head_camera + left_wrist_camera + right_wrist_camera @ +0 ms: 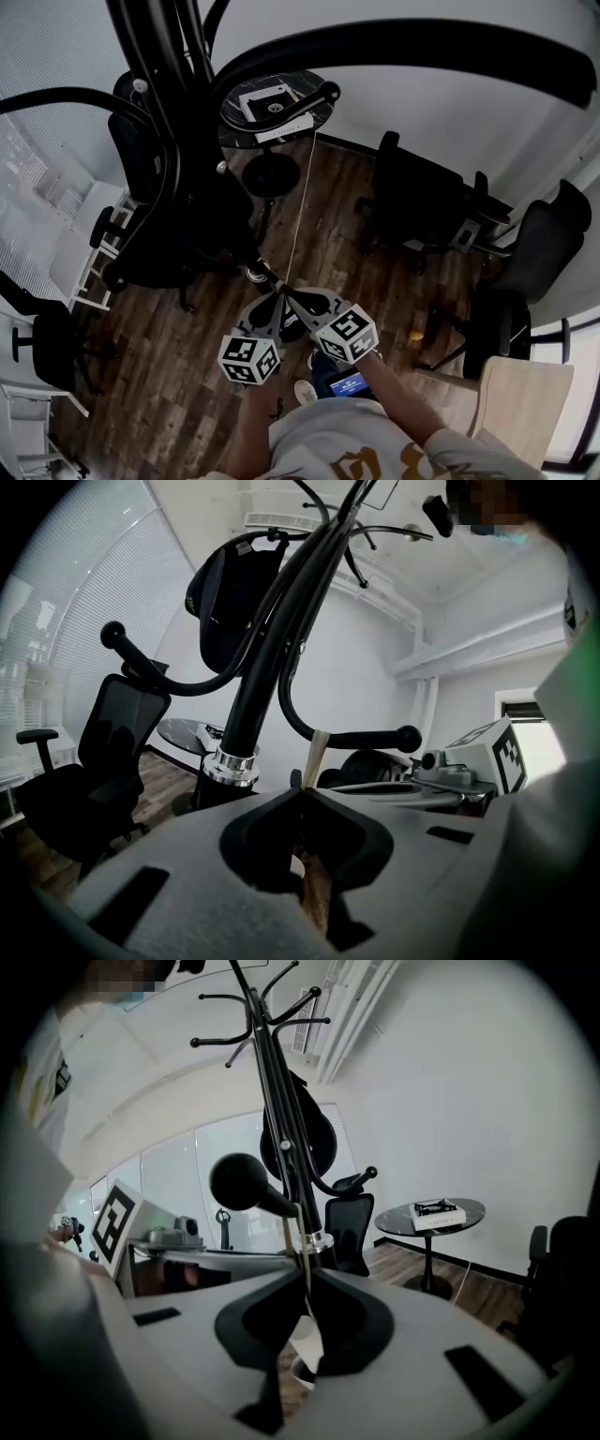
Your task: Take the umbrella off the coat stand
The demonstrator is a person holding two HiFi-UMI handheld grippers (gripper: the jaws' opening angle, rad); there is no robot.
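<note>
Coat stand (267, 667), black, standing tall among office chairs (422, 202), with left gripper (302, 794) and right gripper (307, 1274) side by side below its low knobbed hook arm (366, 738), both clenching, jaws pressed together, the pale umbrella cord (317, 754) hanging from that arm; umbrella body not discernible.

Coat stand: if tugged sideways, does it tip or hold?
Probably tippy: the coat stand is a tall slim pole with a dark item hung high. Its curved arms look like thick tube, likely stiff. Left tongs and right tongs are shut on a thin pale cord. I can't see its base.
</note>
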